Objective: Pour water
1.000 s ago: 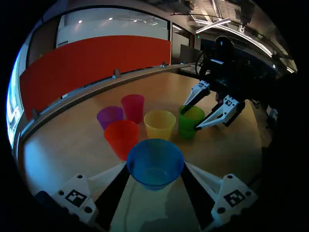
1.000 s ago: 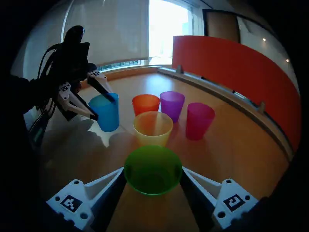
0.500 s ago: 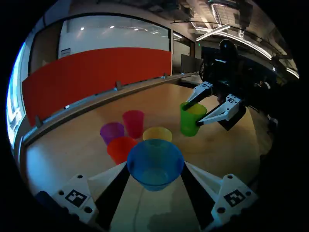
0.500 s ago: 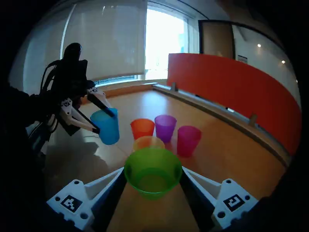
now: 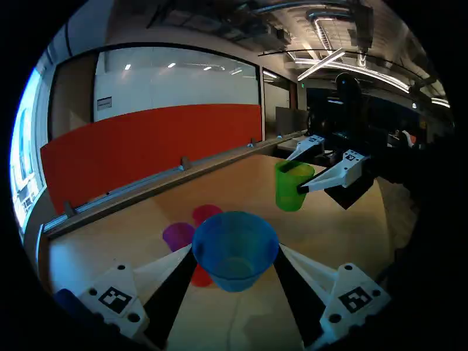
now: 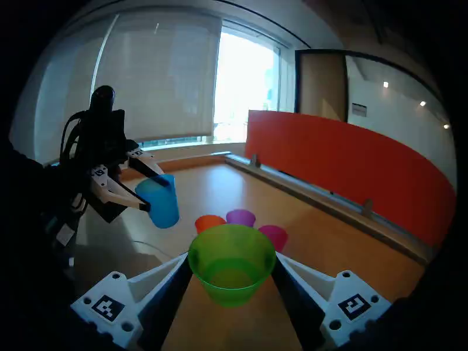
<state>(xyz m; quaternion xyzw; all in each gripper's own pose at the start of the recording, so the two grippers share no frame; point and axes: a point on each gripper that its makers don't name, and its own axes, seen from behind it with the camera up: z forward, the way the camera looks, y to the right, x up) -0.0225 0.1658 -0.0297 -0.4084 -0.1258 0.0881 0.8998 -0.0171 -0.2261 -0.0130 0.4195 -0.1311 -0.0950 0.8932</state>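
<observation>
Visibly printed: coded square tags (image 5: 114, 298) on fingers (image 5: 158, 275).
Left gripper (image 5: 235, 251): closed around blue cup (image 5: 235, 260), held clear of table (image 5: 351, 234).
Right gripper (image 6: 231, 257): closed around green cup (image 6: 231, 278).

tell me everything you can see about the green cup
The green cup is a translucent plastic tumbler, smooth-walled, with no handle, wider at the rim than at the base. It stands upright between the two fingers of the right gripper, which press on its sides. It hangs clear of the wooden table and touches nothing else. A paler layer at the bottom may be water; I cannot be sure.
</observation>
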